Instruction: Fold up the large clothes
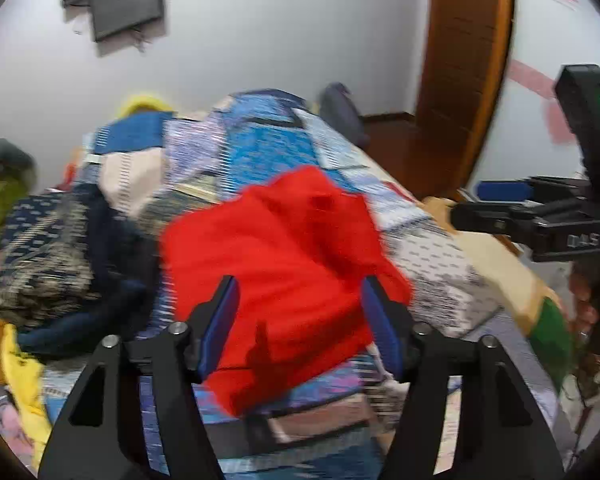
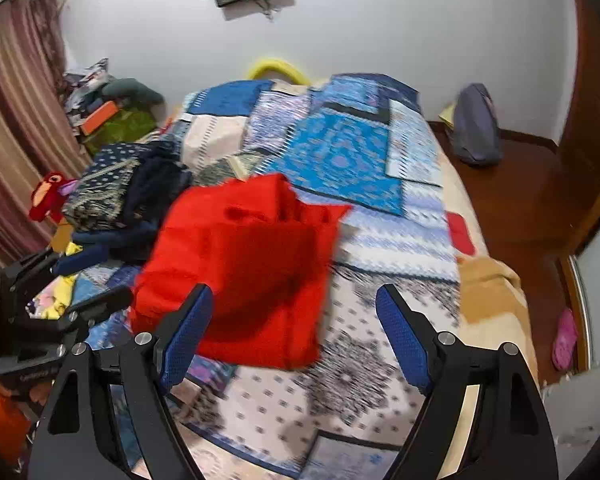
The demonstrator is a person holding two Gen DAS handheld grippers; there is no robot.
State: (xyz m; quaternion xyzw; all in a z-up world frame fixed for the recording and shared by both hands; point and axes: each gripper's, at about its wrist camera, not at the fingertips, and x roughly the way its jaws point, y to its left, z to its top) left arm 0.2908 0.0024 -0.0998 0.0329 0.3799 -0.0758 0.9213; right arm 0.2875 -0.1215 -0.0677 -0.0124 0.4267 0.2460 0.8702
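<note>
A red garment (image 1: 276,248) lies bunched and partly folded on the patchwork quilt (image 1: 268,148) of a bed. In the left wrist view my left gripper (image 1: 300,284) hangs just above its near part, jaws apart, blue pads (image 1: 220,320) clear of the cloth. In the right wrist view the red garment (image 2: 244,260) lies ahead and to the left of my right gripper (image 2: 296,292), which is open with nothing between its fingers. The left gripper (image 2: 96,280) shows at that view's left edge, beside the garment. The views are blurred.
A stack of folded dark patterned clothes (image 2: 120,196) sits left of the red garment, with a red plush toy (image 2: 46,196) beyond it. A tan blanket (image 2: 488,288) hangs at the bed's right edge. A grey backpack (image 2: 476,128) and a pink slipper (image 2: 564,336) lie on the floor.
</note>
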